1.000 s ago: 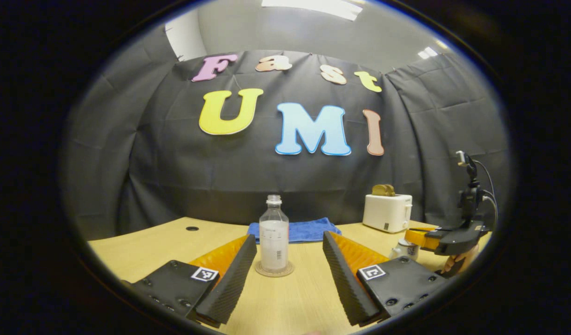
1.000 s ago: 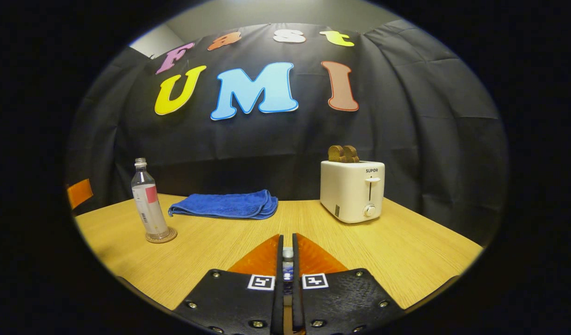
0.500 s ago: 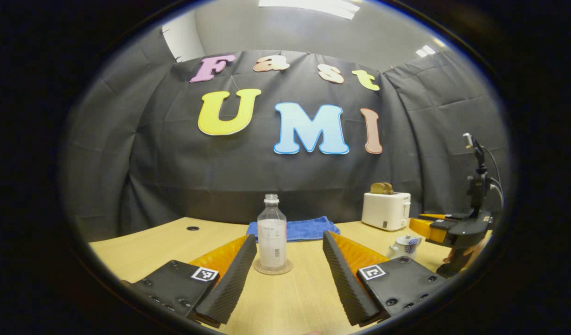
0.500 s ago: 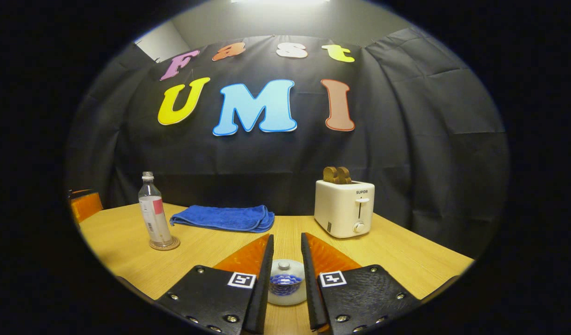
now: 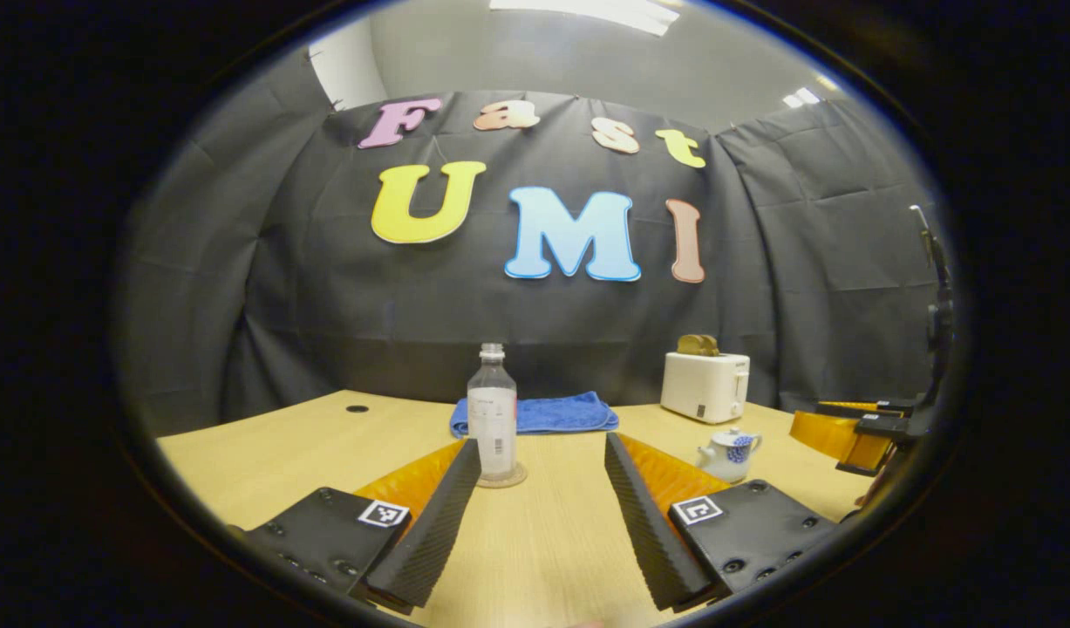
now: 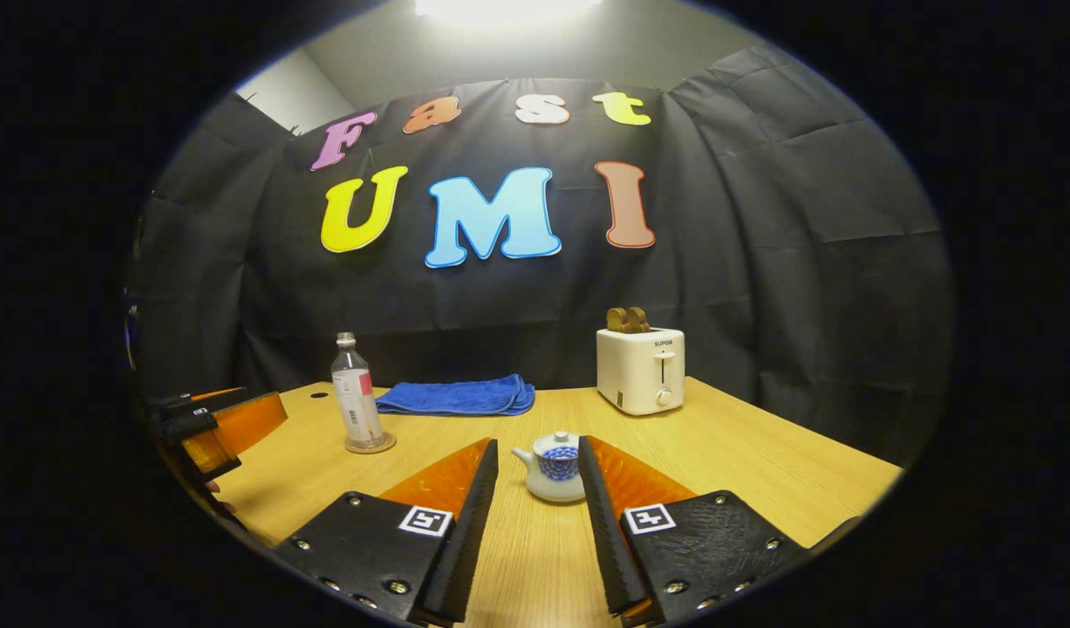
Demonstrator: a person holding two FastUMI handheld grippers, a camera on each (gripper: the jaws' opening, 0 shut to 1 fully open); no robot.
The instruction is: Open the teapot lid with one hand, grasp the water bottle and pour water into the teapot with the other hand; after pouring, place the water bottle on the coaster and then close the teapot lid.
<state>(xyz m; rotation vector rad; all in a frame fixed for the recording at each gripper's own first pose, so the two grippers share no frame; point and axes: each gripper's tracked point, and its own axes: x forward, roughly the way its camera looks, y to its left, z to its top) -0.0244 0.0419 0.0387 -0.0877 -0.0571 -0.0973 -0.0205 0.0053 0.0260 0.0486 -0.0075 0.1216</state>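
Judging by how things lie, the task is taken to be all but finished: the teapot [image 6: 554,467] is seen standing on the wooden table [image 6: 761,471] with its lid [image 6: 559,439] seated on top, and the water bottle [image 6: 357,403] is seen upright on the round coaster [image 6: 370,444], to the left of the teapot and well apart from it. Whether water was poured cannot be told, since the inside of the pot is hidden. Nothing of the task appears to be left beyond drawing both tools clear.

In the right gripper view, the right gripper [image 6: 535,506] is held with its fingers apart, the teapot framed between their tips but touched by neither. In the left gripper view, the left gripper [image 5: 541,501] is likewise spread wide and empty, with the bottle [image 5: 492,412] on its coaster [image 5: 500,478] just beyond the left finger and the teapot [image 5: 726,452] off to the right.

Counted outward: one teapot with one lid, one bottle, one coaster. Behind the bottle, one folded blue towel [image 6: 458,395] is laid near the back edge of the table. One white toaster [image 6: 641,370] is placed to the right of it, with two slices of toast [image 6: 627,319] standing in its slots. One small round hole [image 5: 357,408] is seen in the tabletop at the far left. Two grippers are in use
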